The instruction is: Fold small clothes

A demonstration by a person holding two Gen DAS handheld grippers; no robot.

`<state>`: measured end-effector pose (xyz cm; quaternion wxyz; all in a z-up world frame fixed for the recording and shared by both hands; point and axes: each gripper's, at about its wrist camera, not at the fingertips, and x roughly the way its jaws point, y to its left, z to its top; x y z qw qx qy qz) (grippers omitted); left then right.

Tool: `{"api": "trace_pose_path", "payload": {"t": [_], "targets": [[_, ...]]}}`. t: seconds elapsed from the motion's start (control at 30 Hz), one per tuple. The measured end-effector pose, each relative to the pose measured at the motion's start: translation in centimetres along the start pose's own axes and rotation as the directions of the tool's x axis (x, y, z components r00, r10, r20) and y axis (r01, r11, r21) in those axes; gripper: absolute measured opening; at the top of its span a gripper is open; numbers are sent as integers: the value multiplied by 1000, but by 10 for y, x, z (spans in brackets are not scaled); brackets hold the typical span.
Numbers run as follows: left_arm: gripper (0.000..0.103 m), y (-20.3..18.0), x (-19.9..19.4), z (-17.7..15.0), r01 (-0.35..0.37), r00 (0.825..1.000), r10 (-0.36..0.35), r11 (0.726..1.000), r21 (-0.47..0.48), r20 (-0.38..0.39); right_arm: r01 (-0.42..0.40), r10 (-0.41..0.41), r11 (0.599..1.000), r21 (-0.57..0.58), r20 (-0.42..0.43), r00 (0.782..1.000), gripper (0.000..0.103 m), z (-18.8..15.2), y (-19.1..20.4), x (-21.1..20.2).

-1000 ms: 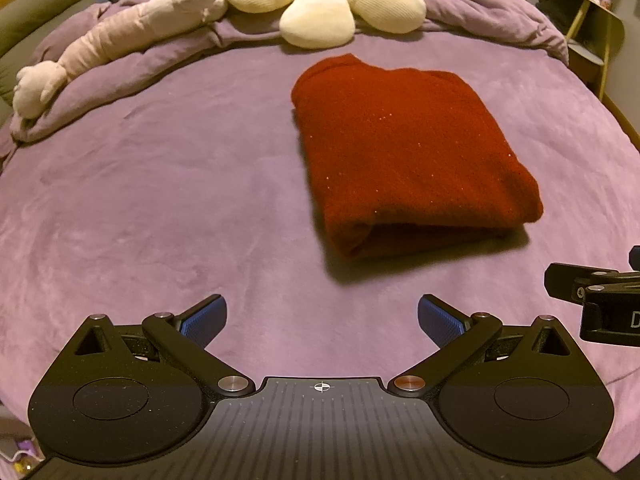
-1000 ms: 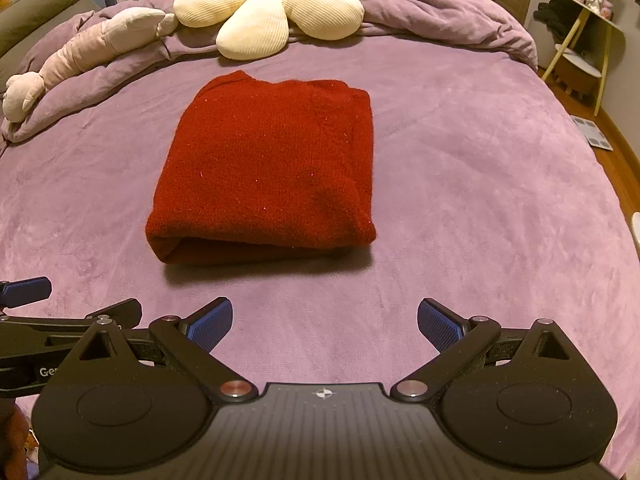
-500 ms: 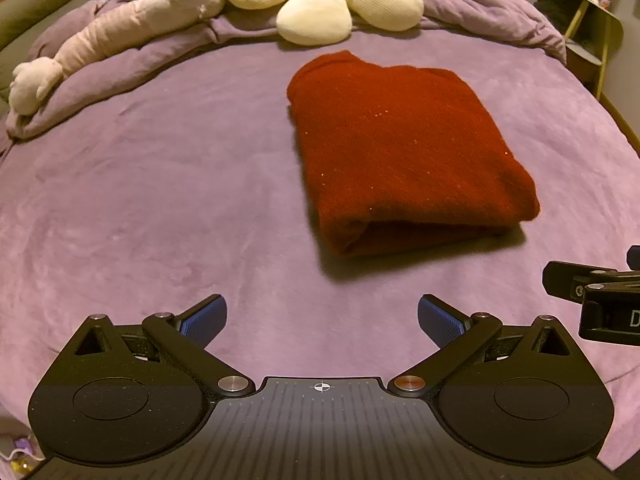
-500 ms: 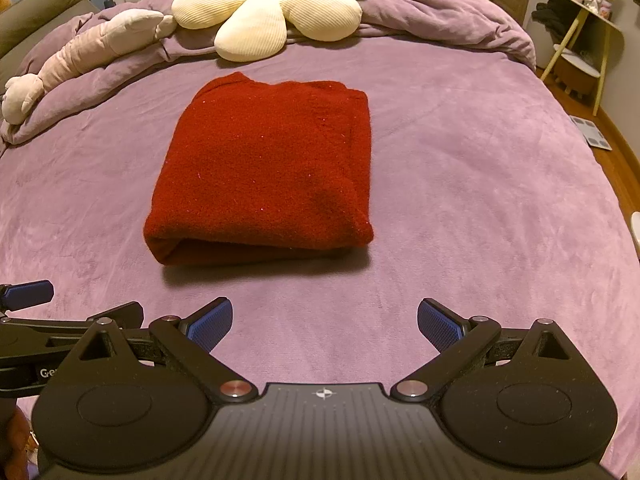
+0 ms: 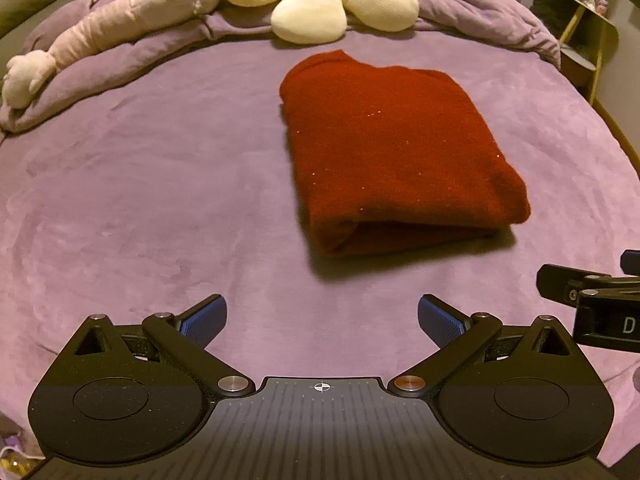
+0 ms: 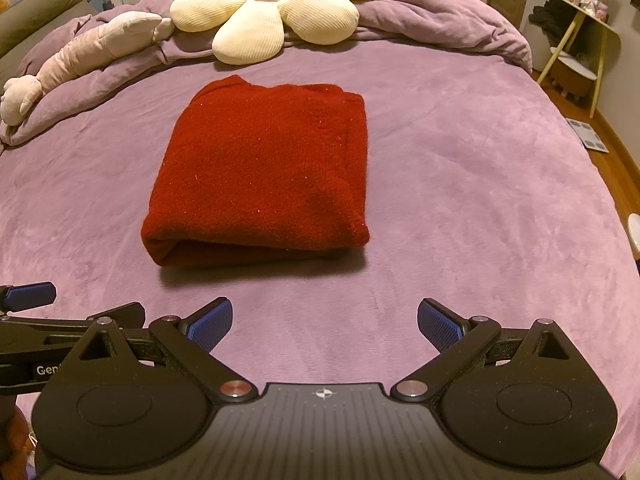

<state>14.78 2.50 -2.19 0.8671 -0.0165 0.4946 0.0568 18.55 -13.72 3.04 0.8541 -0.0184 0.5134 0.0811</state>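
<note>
- Left wrist view: left gripper [image 5: 322, 316] fingers spread apart, holding nothing, low over purple bed [image 5: 140, 200].
- Right gripper [image 6: 324, 318] fingers likewise apart, empty.
- Red garment [image 6: 264, 172] lies folded mid-bed, ahead of both grippers, untouched.
- Flower pillow [image 6: 272, 8] beyond it.

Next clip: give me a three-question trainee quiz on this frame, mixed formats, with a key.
1. True or false: the left gripper holds the red sweater.
2. The sweater lies: A) spread flat, B) folded in a bundle, C) hanging off the bed.
3. Fill in: beyond the sweater sits a cream ____-shaped pillow.

Key: 1 false, both it and the right gripper are open and clear of it; 2 B; 3 flower.
</note>
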Motion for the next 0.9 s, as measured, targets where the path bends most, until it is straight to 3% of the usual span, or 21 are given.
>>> {"api": "trace_pose_path", "payload": {"t": [0.13, 0.37, 0.9], "targets": [[103, 1, -2, -1, 13, 1000, -13, 1000, -3, 18, 0, 0, 1000, 3, 5, 1000, 99, 0, 0, -1], [103, -1, 0, -4, -46, 999, 45, 999, 28, 14, 3, -3, 1000, 4, 9, 1000, 99, -1, 1, -2], [103, -10, -4, -10, -9, 1000, 9, 997, 73, 9, 16, -16, 1000, 7, 24, 1000, 99, -4, 2, -8]]}}
